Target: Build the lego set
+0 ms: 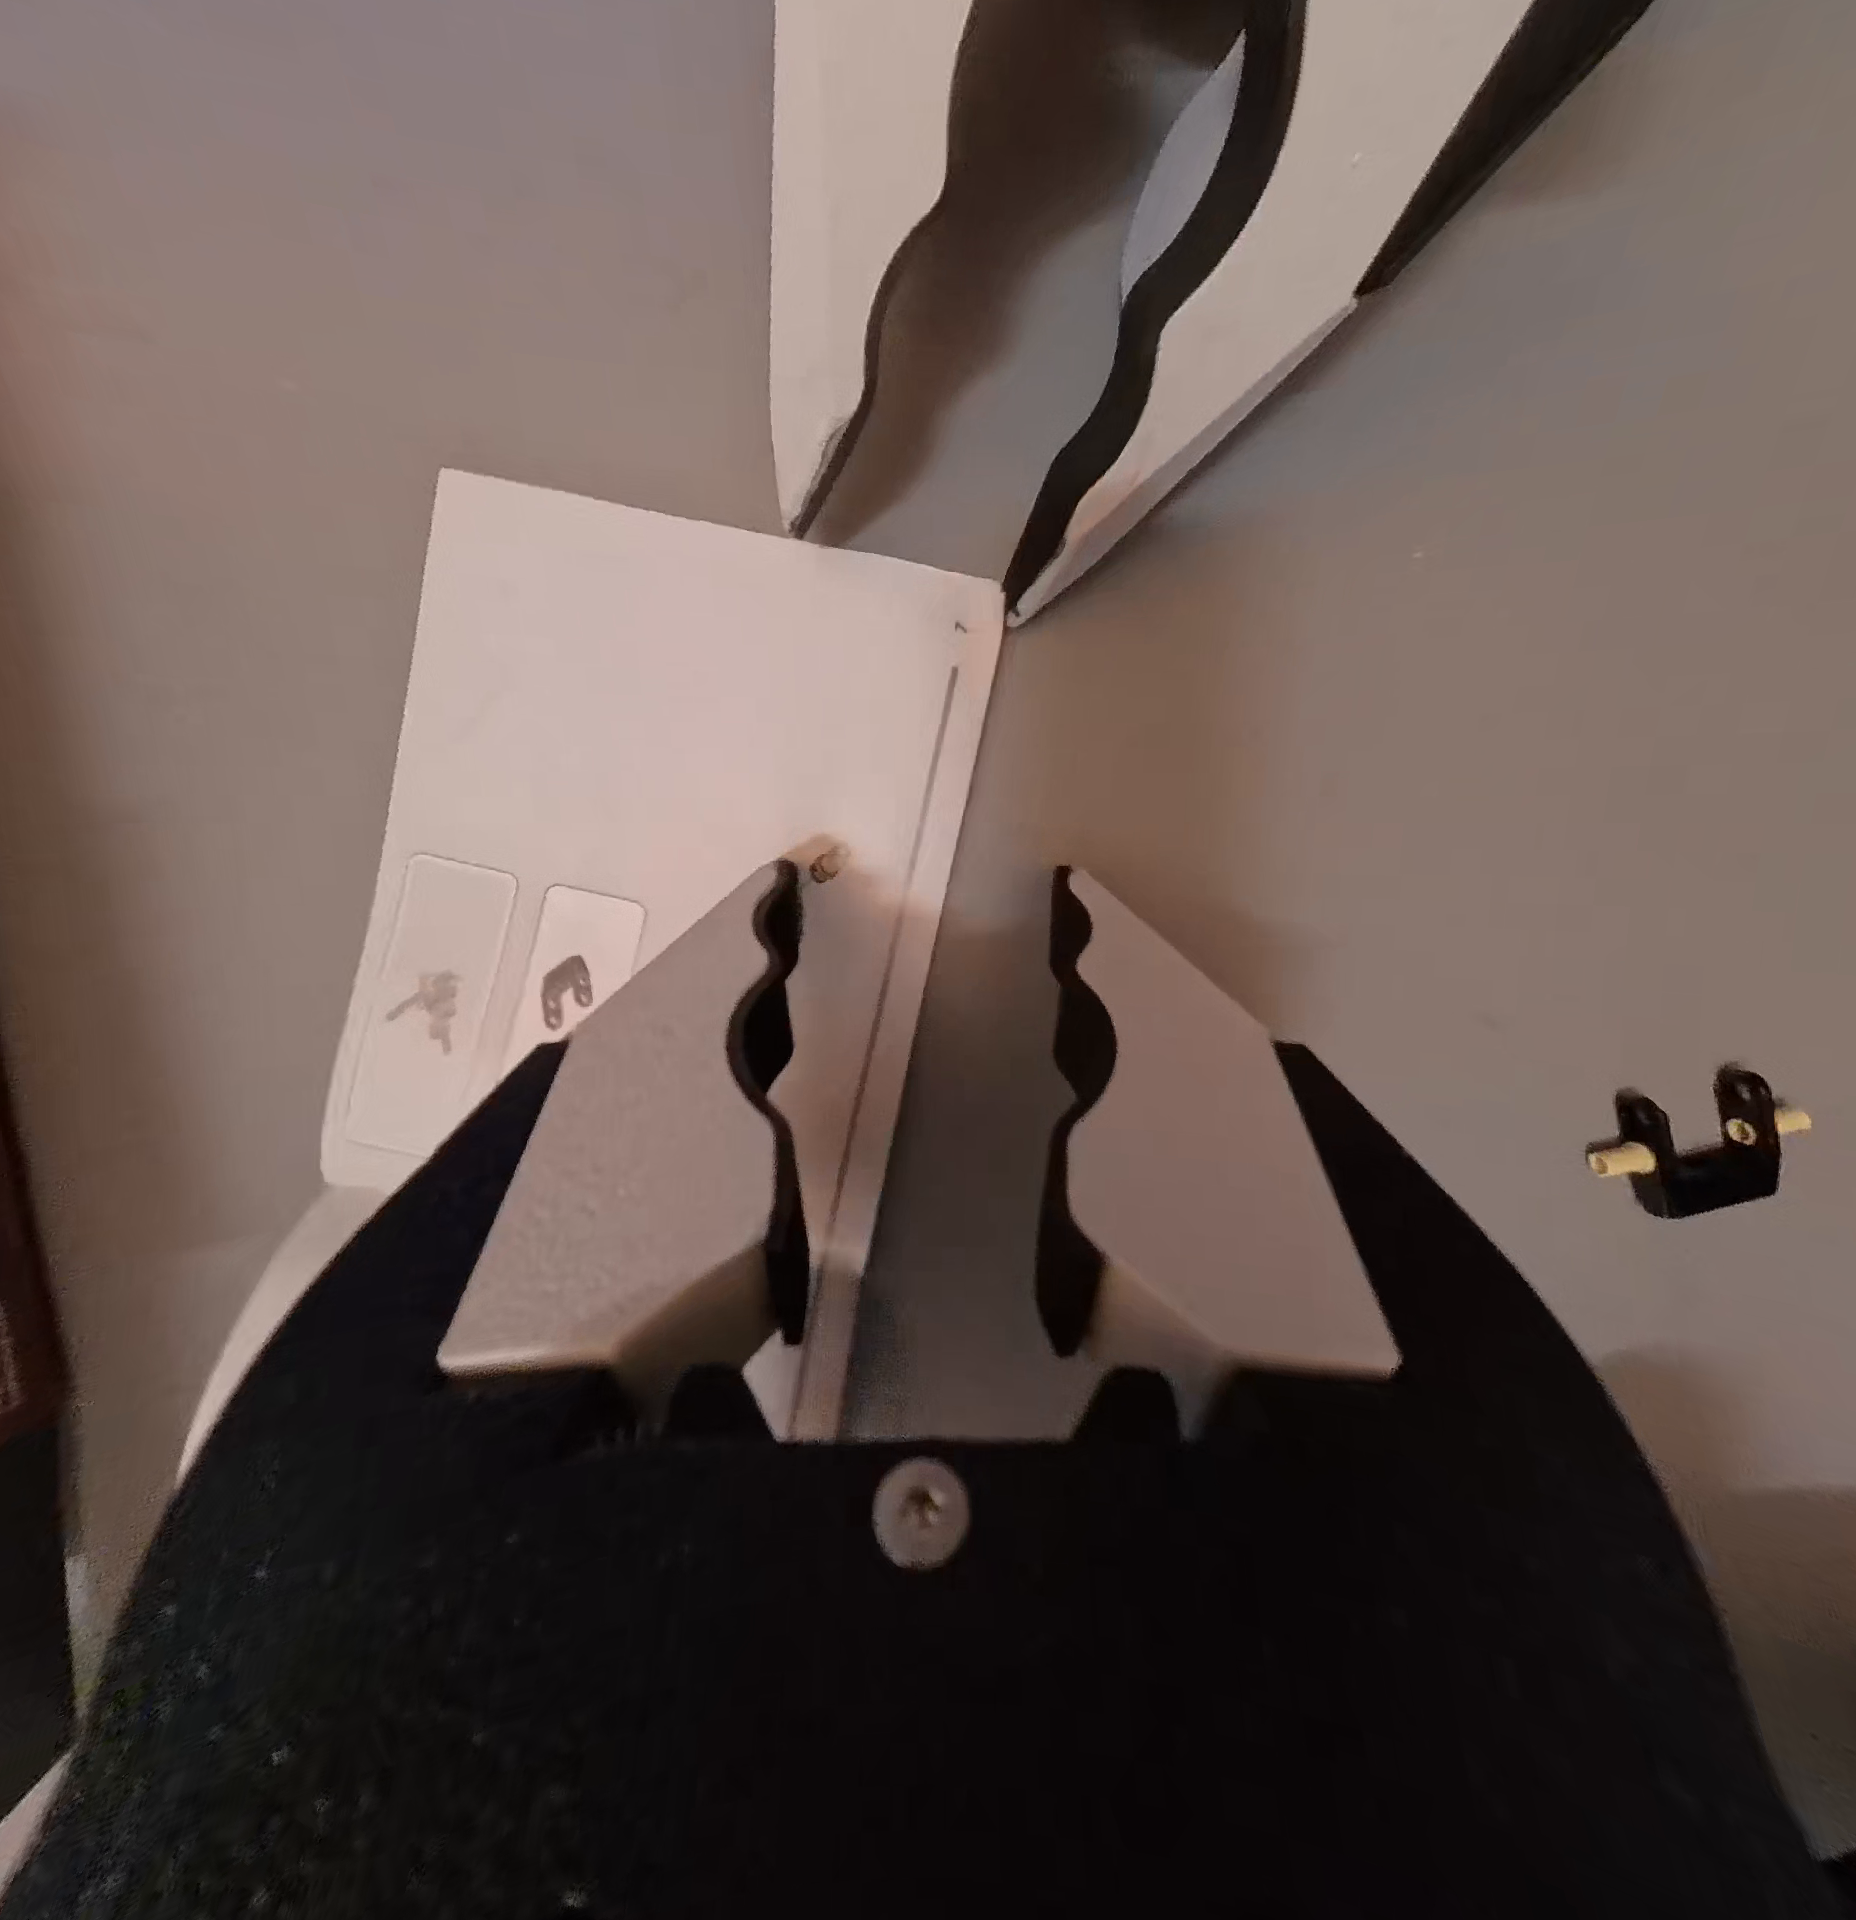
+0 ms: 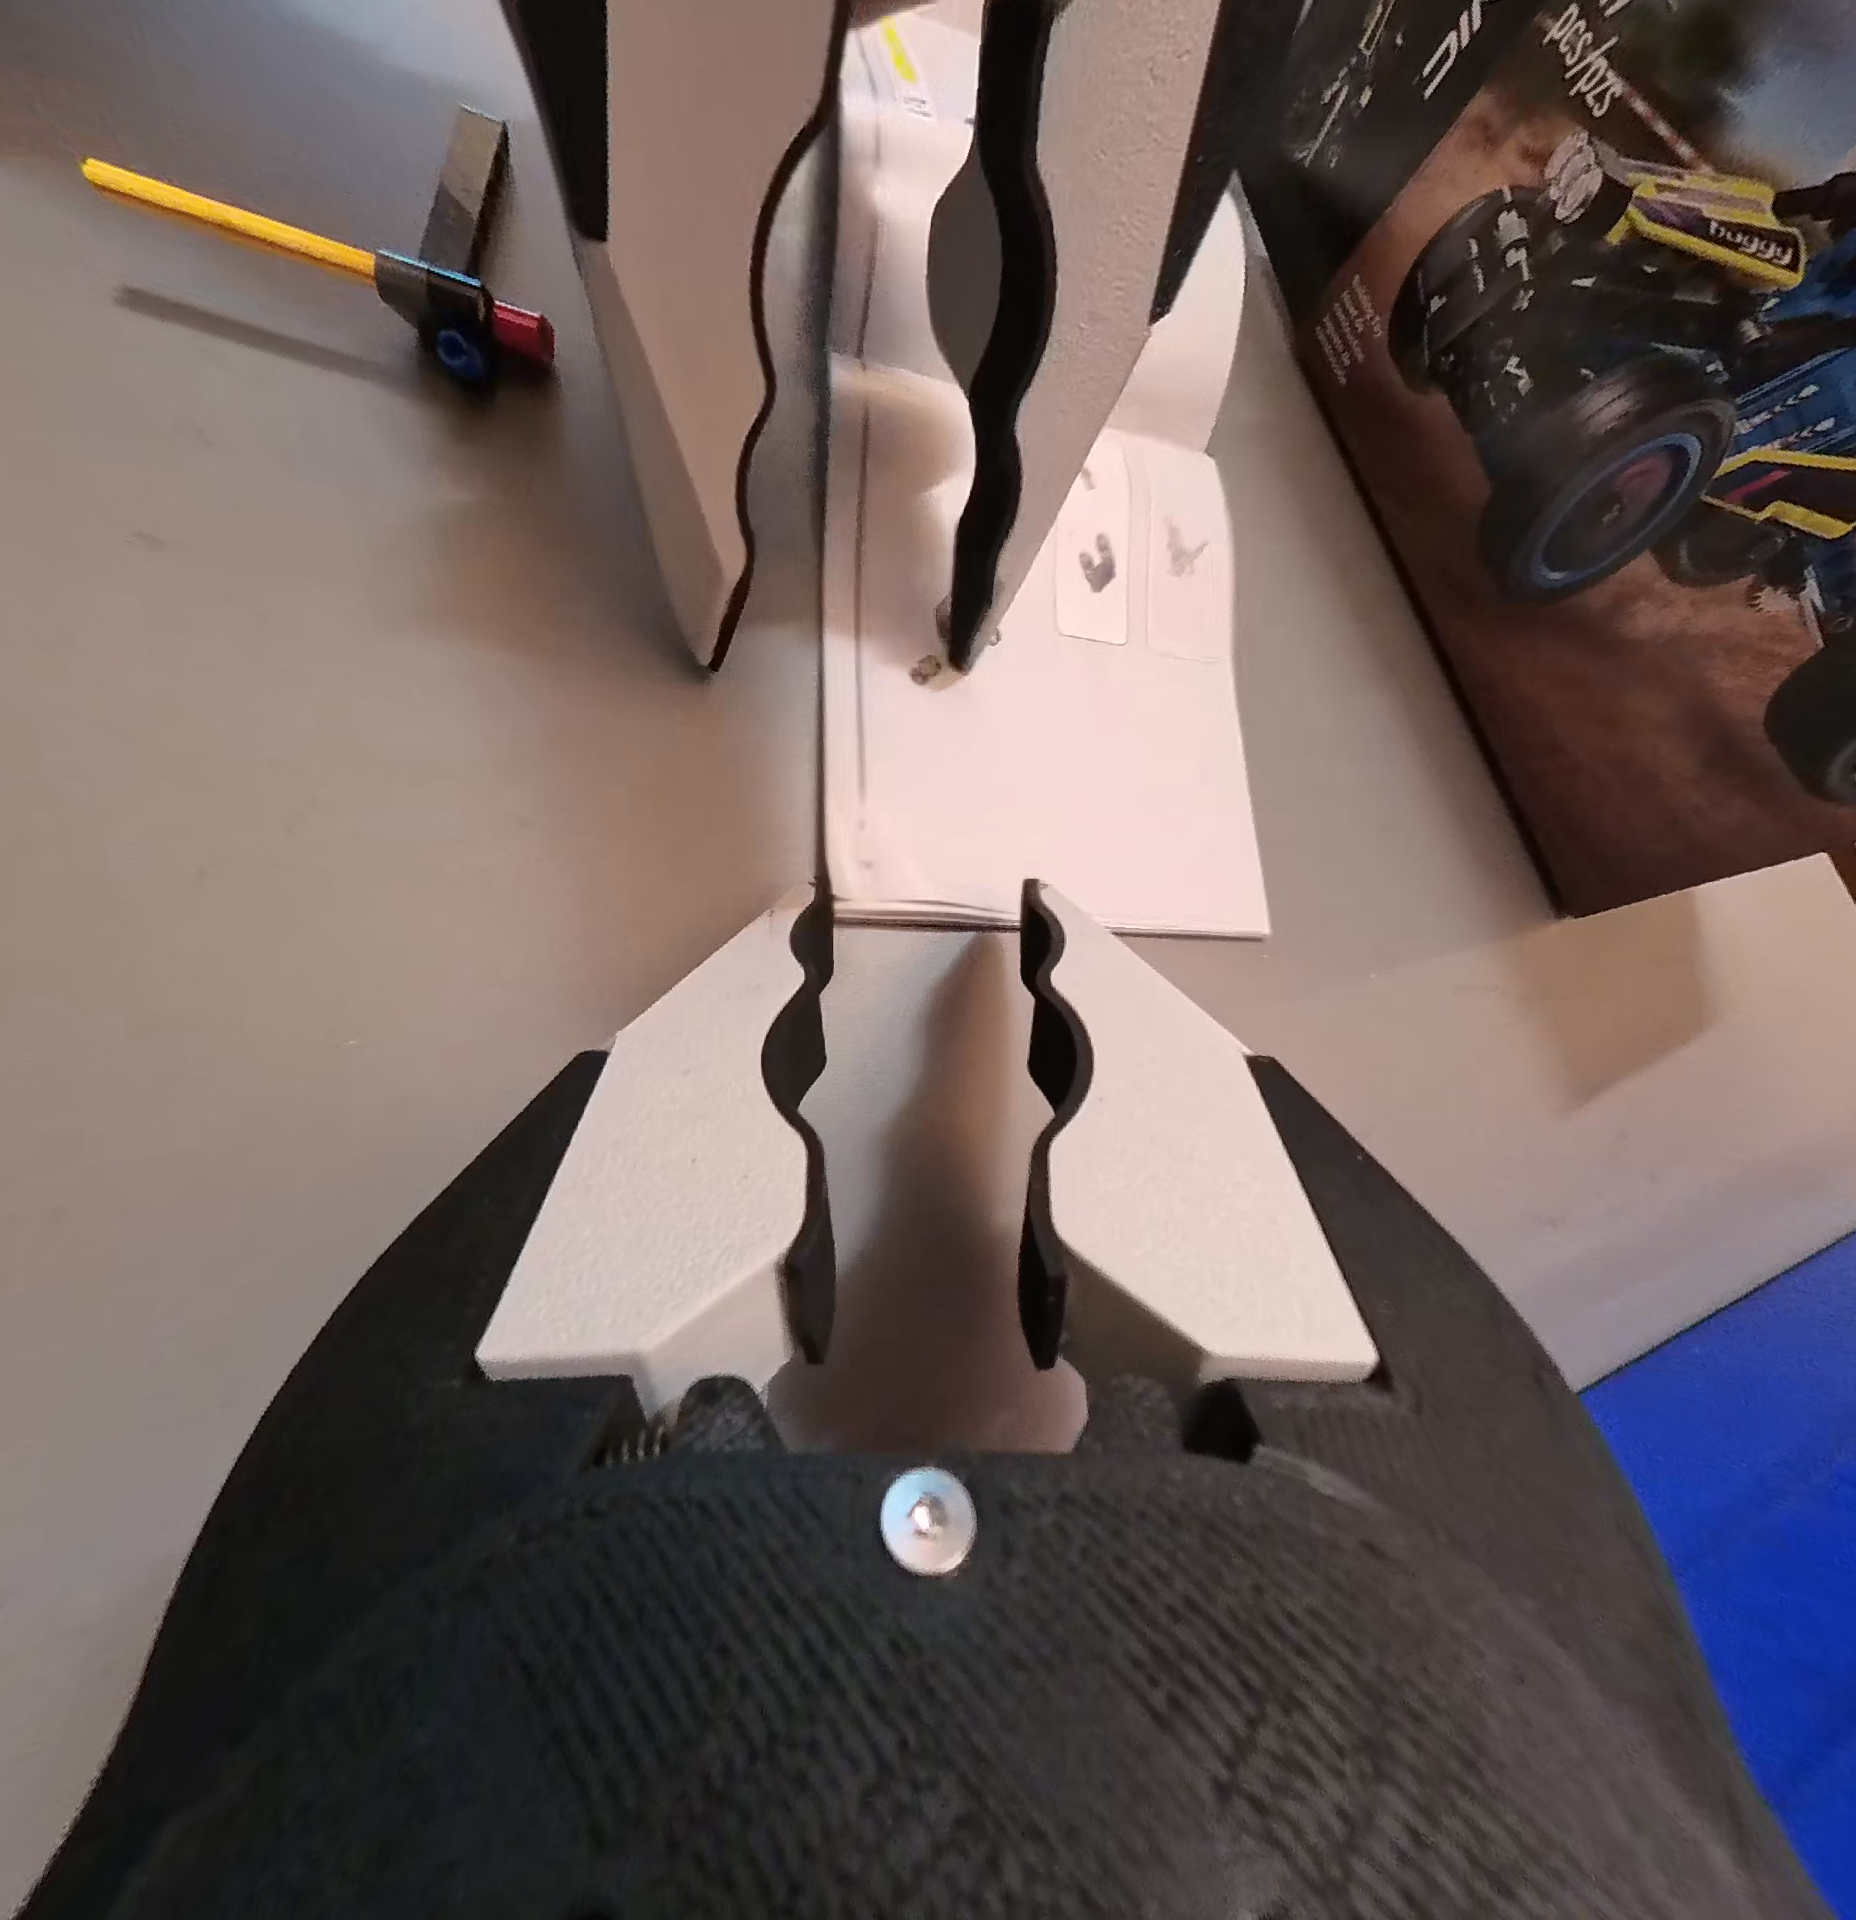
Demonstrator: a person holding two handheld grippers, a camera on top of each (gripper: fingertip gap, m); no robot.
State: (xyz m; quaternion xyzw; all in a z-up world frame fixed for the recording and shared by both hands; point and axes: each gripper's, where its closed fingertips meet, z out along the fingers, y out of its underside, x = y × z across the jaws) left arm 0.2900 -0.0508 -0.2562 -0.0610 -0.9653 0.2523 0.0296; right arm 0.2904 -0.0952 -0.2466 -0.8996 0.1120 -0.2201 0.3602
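Note:
A small tan pin [image 1: 830, 860] lies on the open white instruction booklet [image 1: 643, 707]. My left gripper [image 1: 924, 883] is open, tips low over the booklet's edge, and the pin sits just inside its left fingertip [image 1: 784, 883]. My right gripper [image 2: 924, 899] is open and empty, facing the left one from the booklet's other end. It shows at the top of the left wrist view [image 1: 913, 551]. The right wrist view shows the pin [image 2: 926, 670], the booklet [image 2: 1059, 790] and the left gripper [image 2: 836, 655]. A black bracket with tan pins [image 1: 1698, 1143] lies on the grey table to the right.
The set's box with a buggy picture [image 2: 1578, 416] stands beside the booklet. A yellow axle joined to grey, blue and red parts [image 2: 436, 301] lies on the table across from it. A blue surface [image 2: 1755, 1455] borders the table. The gap from one gripper's tips to the other's is roughly 5 centimetres.

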